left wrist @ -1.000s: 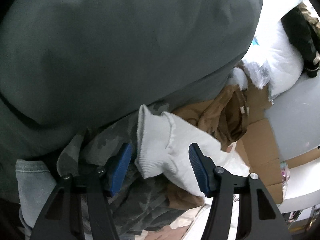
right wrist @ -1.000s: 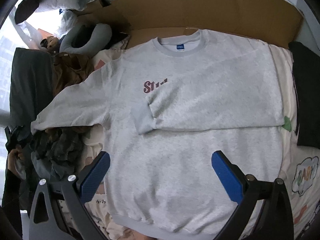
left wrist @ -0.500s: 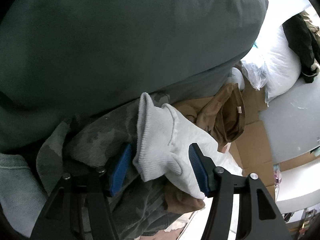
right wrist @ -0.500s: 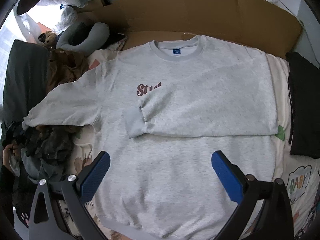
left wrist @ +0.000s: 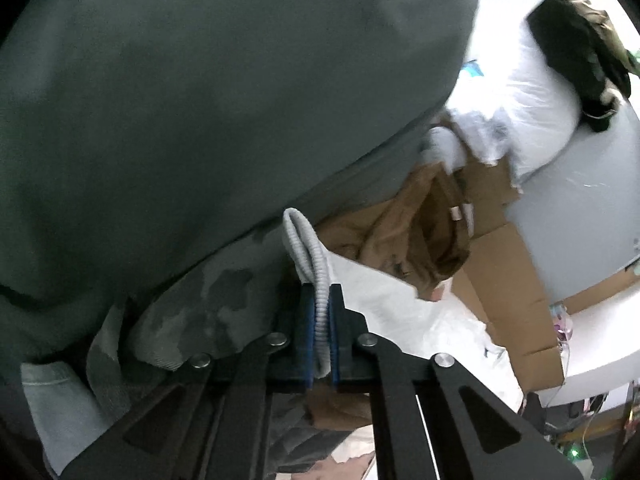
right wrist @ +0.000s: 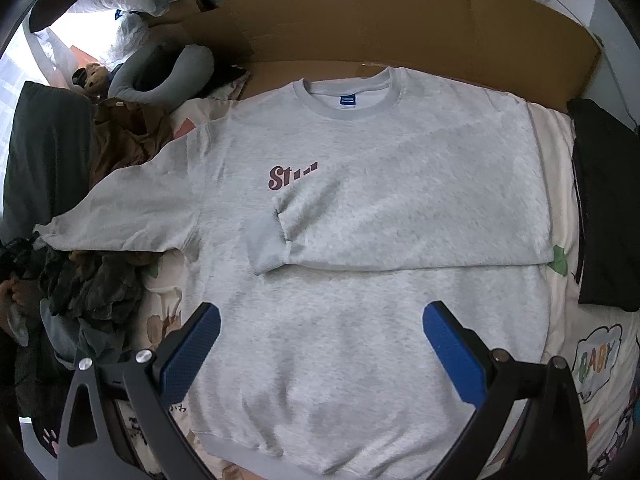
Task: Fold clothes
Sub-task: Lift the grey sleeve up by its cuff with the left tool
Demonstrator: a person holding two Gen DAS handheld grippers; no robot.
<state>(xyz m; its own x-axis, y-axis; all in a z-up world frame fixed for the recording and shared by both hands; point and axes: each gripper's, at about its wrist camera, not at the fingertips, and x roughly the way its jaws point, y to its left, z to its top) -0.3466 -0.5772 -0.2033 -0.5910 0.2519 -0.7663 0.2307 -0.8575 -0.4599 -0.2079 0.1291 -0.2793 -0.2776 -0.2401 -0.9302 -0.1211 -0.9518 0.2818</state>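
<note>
Two sleeves differ: far left, unfolded light grey sleeve (right wrist: 120,216) of pale grey crew-neck sweatshirt (right wrist: 360,320) reaching over a heap of dark camouflage clothing (right wrist: 92,284). Ribbed grey cuff (left wrist: 308,248) of that sleeve pinched flat between blue pads of left gripper (left wrist: 320,336), jaws clamped narrow on the rib, with dark grey-green fabric bulk (left wrist: 200,100) and crumpled brown garment (left wrist: 408,236) just behind.

Centre: sweatshirt body spread flat, front up, on patterned cream bedsheet (right wrist: 560,208), neckline toward brown flattened cardboard (right wrist: 400,20); other sleeve already laid across chest, its cuff (right wrist: 266,244) beside maroon chest print (right wrist: 292,174). Right gripper (right wrist: 320,344) poised above lower hem area, jaws wide, nothing between them.

Right: folded black garment (right wrist: 604,208) alongside sweatshirt edge.

Likely step: carrying the pinched cuff inward to fold the second sleeve. Risks from here:
- Cuff held only by thin rib edge, so possible slip out of the pads mid-swing.
- Sleeve resting on the camouflage heap, so possible snagging and dragging loose clothing onto the shirt.
- No hold on the body, so possible shifting or wrinkling of the whole sweatshirt under pull.
</note>
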